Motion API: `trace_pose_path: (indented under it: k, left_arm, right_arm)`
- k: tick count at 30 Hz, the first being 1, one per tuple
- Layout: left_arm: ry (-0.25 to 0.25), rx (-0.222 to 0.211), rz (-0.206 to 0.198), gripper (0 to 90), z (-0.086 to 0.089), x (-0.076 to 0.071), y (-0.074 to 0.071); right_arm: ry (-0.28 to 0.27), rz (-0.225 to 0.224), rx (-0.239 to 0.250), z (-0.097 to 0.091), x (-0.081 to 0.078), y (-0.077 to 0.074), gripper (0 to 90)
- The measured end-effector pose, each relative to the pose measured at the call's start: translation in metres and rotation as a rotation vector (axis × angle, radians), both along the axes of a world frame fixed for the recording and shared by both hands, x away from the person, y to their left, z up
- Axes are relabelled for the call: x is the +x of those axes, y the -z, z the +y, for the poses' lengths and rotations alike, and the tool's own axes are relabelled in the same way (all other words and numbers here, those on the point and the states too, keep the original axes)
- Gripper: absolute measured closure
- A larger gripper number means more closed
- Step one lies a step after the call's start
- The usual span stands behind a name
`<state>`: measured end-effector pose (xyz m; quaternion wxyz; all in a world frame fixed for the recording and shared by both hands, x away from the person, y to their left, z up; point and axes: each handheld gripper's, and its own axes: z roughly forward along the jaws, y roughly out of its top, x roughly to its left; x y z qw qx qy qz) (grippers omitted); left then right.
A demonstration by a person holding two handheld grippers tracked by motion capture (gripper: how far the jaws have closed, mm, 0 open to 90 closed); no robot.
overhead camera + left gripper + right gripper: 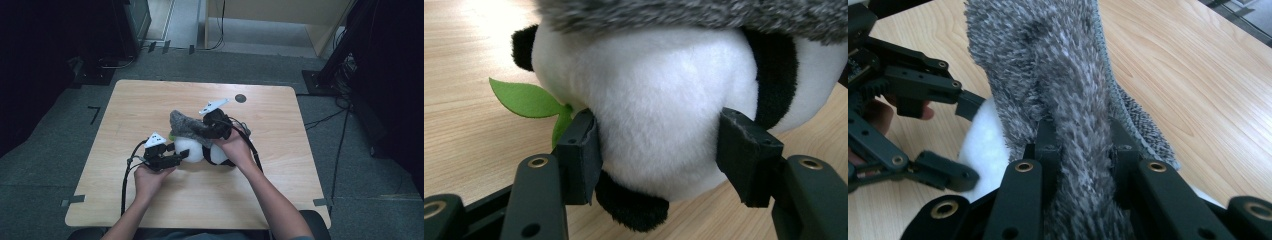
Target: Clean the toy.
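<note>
Left gripper (659, 150): clamped on round black-and-white plush panda (659, 100), held on wooden table (150, 200).
Right gripper (1080, 145): pinched on shaggy grey cloth (1048, 65) over panda.
Advice: panda is kept steady; cloth is drawn evenly.

light wood counter (150, 100) with rounded corners stands on a grey carpeted floor (50, 165). a small dark round mark (240, 98) sits near the counter's far right edge. grey tape strips (72, 201) lie on the floor at the near left and near right corners. black cables (345, 130) run over the floor at right. a pale wooden unit (280, 15) stands far behind.
</note>
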<state>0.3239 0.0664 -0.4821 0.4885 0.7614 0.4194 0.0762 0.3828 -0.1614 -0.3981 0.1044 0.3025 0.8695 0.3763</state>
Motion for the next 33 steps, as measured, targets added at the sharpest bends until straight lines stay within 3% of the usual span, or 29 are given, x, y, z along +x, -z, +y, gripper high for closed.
trace_pose_path:
  k: [20,33]
  left_arm:
    - [0.018,0.002,0.024,39.8,0.003,0.002,0.001]
    - [0.023,-0.007,0.025,39.8,0.002,0.004,0.0]
  right_arm:
    - [0.116,0.01,0.06,-0.065,-0.008,-0.017,74.4]
    - [0.222,0.026,0.056,-0.109,-0.016,-0.021,74.6]
